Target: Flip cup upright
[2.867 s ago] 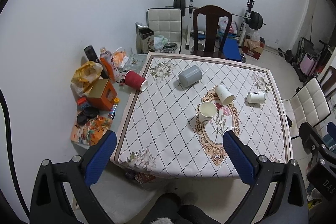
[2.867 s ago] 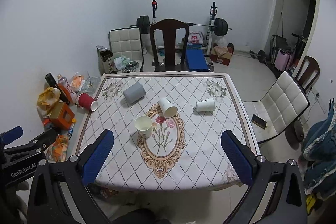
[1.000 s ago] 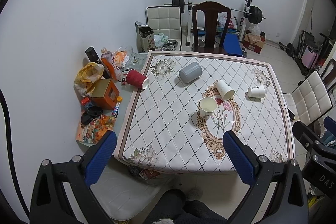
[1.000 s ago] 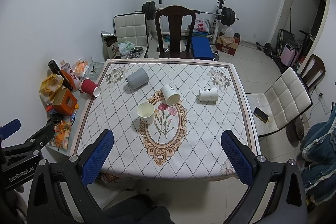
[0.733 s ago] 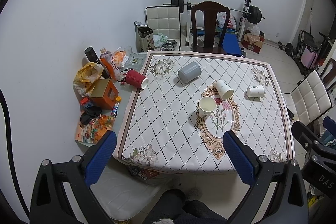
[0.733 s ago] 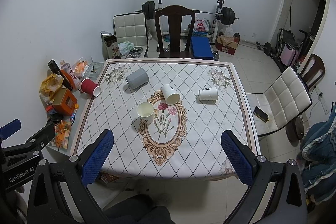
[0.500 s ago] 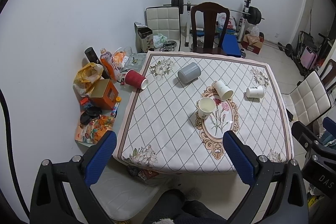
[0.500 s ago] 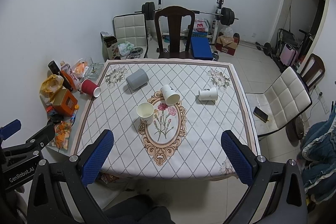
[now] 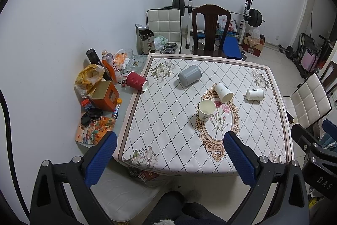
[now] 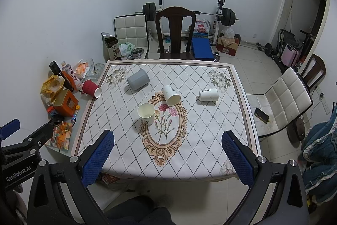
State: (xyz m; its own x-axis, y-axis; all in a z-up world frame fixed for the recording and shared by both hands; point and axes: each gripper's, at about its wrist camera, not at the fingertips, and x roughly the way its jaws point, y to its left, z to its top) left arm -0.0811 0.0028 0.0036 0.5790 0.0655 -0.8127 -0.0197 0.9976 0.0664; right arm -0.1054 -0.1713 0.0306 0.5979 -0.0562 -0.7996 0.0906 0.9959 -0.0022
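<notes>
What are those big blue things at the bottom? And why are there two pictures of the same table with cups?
They are padded fingers of two grabbing tools, one in each of a person's hands. Each tool carries a camera, so you get two views. The left gripper and right gripper are both open, holding nothing. On the table one white cup stands upright. Four lie tipped over: a red cup, a grey cup and two white cups.

White walls, pale tiled floor (image 10: 248, 60). Dark wooden chair (image 10: 174, 33) behind cloth-covered table (image 10: 202, 140); barbell rack (image 10: 219, 14) along far wall; white padded chair (image 10: 282, 96) at right.
</notes>
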